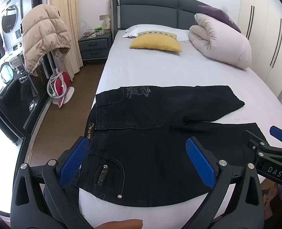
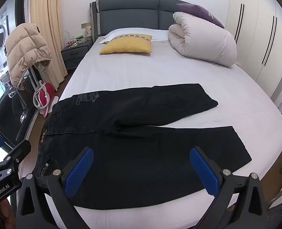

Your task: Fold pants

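Observation:
Black jeans [image 1: 150, 126] lie flat across the near end of the bed, waist to the left, both legs spread to the right; they also show in the right wrist view [image 2: 141, 133]. My left gripper [image 1: 138, 152] is open and empty, hovering over the waist and near pocket. My right gripper [image 2: 141, 164] is open and empty above the near leg; it also shows at the right edge of the left wrist view [image 1: 274, 145]. Neither touches the cloth.
The bed [image 2: 160, 72] has a white sheet, a yellow cushion [image 2: 127, 45] and a rolled duvet [image 2: 203, 42] near the headboard. A jacket [image 1: 43, 36] hangs on a stand at left, above a red iron [image 1: 59, 85]. A wardrobe [image 2: 259, 38] lines the right.

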The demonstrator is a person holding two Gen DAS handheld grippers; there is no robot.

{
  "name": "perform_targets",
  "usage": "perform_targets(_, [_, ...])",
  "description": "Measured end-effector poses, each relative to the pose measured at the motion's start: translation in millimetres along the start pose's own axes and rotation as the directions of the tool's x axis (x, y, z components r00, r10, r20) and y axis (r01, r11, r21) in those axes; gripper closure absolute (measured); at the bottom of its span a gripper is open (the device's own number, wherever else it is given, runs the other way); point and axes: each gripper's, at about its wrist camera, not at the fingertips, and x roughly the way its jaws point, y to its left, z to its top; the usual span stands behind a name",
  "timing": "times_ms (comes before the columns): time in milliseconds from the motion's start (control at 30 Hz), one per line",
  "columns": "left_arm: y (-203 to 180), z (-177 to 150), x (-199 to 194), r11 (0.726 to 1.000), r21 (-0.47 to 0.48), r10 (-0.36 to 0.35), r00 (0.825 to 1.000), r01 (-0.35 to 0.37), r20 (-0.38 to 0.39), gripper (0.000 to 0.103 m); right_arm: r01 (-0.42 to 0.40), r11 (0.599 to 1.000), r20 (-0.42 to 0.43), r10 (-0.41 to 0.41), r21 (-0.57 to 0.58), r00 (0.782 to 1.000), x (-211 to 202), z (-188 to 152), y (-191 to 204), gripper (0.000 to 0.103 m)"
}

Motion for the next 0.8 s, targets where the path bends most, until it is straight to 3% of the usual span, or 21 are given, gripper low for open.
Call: perform_targets(800, [-5, 0, -13, 1.0, 0.009, 0.008, 1.0, -0.008, 0.024, 0.0, 0.009, 1.0, 0.023, -0.009, -0.011, 1.0, -4, -2, 2, 0.0])
